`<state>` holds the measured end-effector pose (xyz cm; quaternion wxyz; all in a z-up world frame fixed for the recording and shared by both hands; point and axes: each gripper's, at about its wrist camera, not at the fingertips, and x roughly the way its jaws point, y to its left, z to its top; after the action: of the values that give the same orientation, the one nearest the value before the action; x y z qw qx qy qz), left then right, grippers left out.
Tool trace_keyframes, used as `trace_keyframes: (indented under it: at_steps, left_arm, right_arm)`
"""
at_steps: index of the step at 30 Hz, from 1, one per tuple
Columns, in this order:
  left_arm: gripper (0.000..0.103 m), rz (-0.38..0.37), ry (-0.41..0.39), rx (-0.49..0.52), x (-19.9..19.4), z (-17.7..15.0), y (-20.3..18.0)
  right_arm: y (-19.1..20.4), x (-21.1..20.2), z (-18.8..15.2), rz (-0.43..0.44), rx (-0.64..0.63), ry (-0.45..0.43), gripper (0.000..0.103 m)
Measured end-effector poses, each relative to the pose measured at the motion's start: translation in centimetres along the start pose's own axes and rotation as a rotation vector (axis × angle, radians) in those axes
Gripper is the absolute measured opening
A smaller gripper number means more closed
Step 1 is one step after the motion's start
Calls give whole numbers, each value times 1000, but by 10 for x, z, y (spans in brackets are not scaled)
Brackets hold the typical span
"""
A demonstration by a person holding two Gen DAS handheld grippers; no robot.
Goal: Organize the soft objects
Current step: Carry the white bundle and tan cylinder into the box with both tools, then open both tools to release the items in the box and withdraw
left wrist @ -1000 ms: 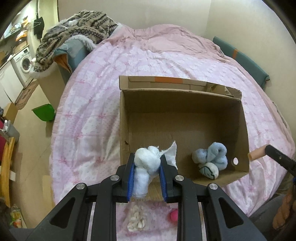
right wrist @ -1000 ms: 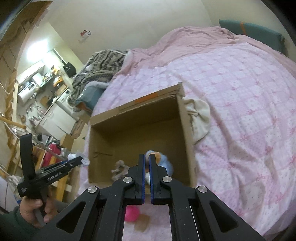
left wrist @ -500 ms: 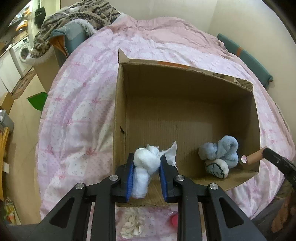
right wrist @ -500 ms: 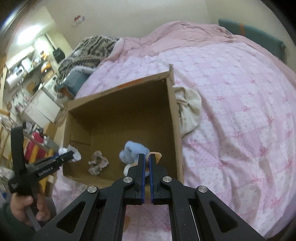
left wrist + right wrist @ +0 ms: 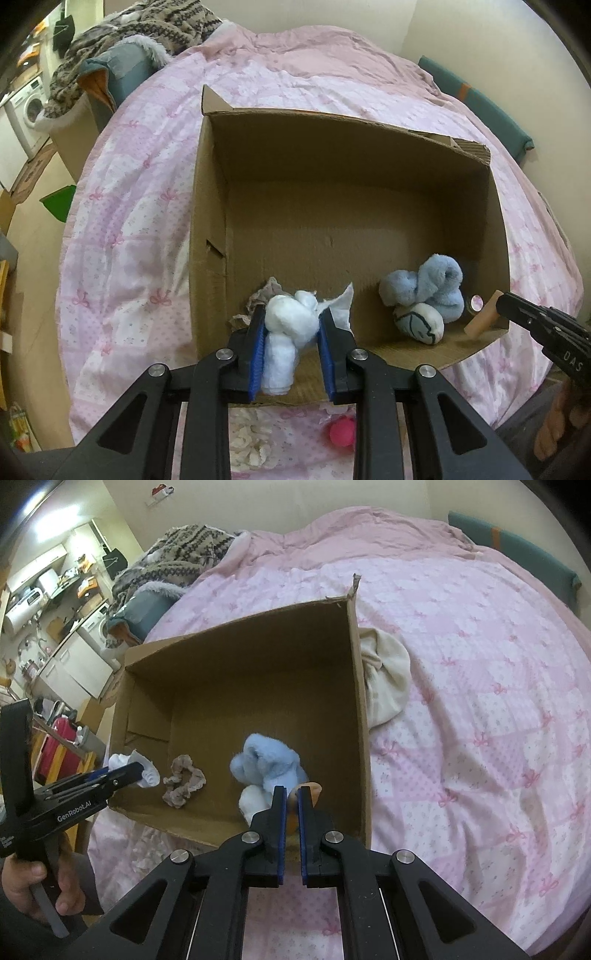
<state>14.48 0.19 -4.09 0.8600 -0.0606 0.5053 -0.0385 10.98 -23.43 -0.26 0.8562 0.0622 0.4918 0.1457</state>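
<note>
holding white cloth bundle [image 5: 286,332] in left gripper [image 5: 291,354], jaws pinching it just above near wall of cardboard box [image 5: 210,206]. right gripper [image 5: 290,834] at box's near right corner, jaws nearly pressed together on a small tan piece [image 5: 484,312]. risk: early release dropping bundle outside near wall, onto bed [image 5: 122,229].

A pink bedspread [image 5: 140,229] is spread over the bed. A patterned knit blanket [image 5: 140,33] is heaped at its far left corner, and a washing machine [image 5: 27,107] is seen beyond it.
</note>
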Motion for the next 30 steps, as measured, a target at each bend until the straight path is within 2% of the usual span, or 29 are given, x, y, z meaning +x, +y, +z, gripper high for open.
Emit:
trace_keyframes:
  at_steps: [8,11,13,15,16,17,19,22,30]
  left_arm:
    - [31,1,-16,31,-2,-2,-6]
    - [47,6,-26,40,-4,-2,-9]
    - [63,5,-38,47,-6,-2,-11]
    - [67,0,-53,53,-10,-2,-12]
    - [67,0,-62,56,-12,-1,-13]
    - [67,3,-69,59,-13,-1,-14]
    - [67,25,-96,64,-18,-1,-16]
    - [68,34,-131,61,-25,1,-14]
    - [68,53,-162,49,-33,4,-10]
  right_arm:
    - [6,1,-2,20,-16,2,6]
    - [6,-1,-1,37,-6,-7,7]
    - [4,-3,0,54,7,-14,8]
    - [3,-5,1,59,16,-27,17]
    - [2,-7,1,63,22,-36,30]
    - [1,-10,2,70,30,-49,48]
    - [0,-16,3,77,46,-89,79]
    - [-1,-24,5,76,47,-130,80]
    - [1,-25,7,68,42,-133,80]
